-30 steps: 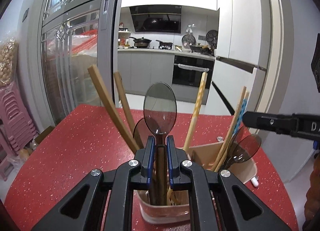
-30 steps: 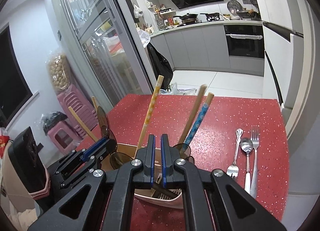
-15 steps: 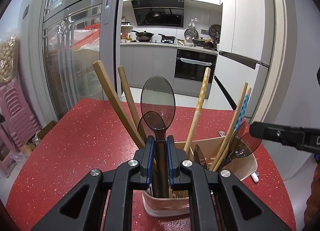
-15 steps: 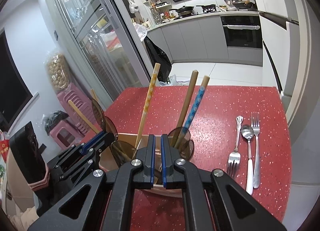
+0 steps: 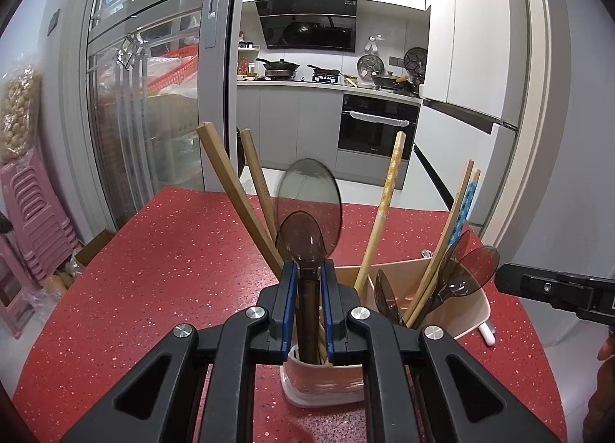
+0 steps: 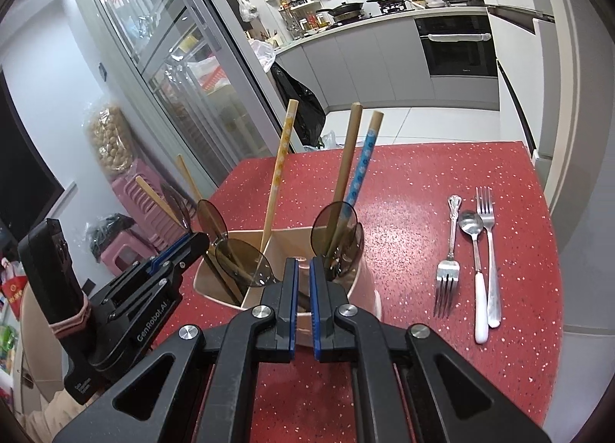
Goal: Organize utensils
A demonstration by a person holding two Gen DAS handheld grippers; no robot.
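A beige two-compartment utensil holder stands on the red table, holding chopsticks and several brown translucent spoons. My left gripper hovers over its left compartment. Its jaws are opening, with a brown spoon handle standing between the pads and no longer pinched. The large spoon bowl above is blurred. My right gripper is shut and empty, just above the holder's near wall; its finger shows at the right of the left wrist view.
Right of the holder, two metal forks and a white-handled spoon lie side by side on the red table. The table edge runs just beyond them. A hand and sleeve hold the left gripper.
The left jaws have parted from the spoon handle they pinched, and the spoon has sunk lower into the holder. The right gripper stayed shut and edged closer to the holder.
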